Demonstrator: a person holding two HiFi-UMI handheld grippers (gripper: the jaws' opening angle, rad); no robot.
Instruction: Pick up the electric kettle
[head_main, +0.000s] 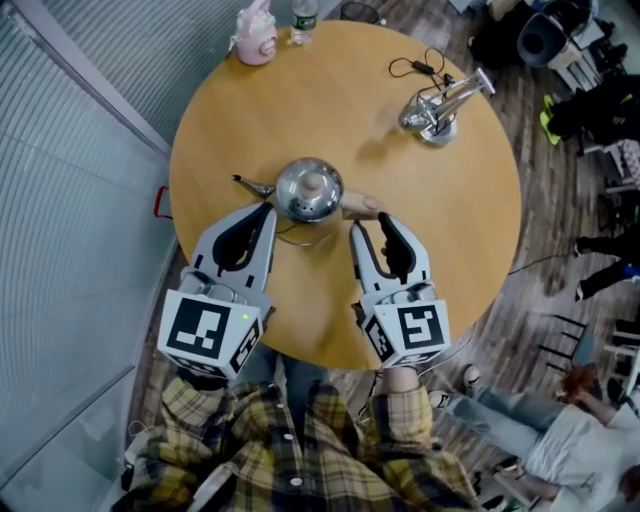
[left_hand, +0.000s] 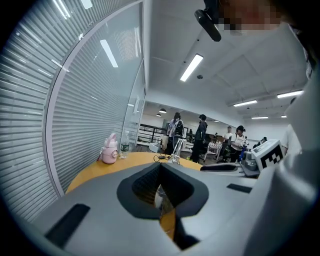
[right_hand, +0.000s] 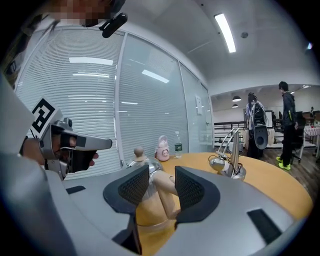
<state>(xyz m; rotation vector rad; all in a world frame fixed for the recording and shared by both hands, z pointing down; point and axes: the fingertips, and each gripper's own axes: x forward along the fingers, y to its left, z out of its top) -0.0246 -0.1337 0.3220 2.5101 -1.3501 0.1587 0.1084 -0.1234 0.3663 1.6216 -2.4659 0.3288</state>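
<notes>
The electric kettle (head_main: 308, 190) is a small steel pot with a wooden lid knob, standing mid-table on the round wooden table (head_main: 450, 230). Its spout (head_main: 246, 183) points left and its wooden handle (head_main: 360, 206) sticks out to the right. My right gripper (head_main: 370, 226) is open, and the handle (right_hand: 162, 192) lies in the gap between its pads without being pressed. In the right gripper view the kettle body (right_hand: 144, 176) shows just behind the left pad. My left gripper (head_main: 266, 212) sits at the kettle's near left side, jaws shut, with only a thin slit (left_hand: 160, 195) between them.
A pink bottle (head_main: 256, 36) and a water bottle (head_main: 303, 16) stand at the table's far edge. A metal stand (head_main: 440, 108) with a black cable (head_main: 420, 68) is at the far right. A glass wall with blinds runs along the left. People sit and stand to the right.
</notes>
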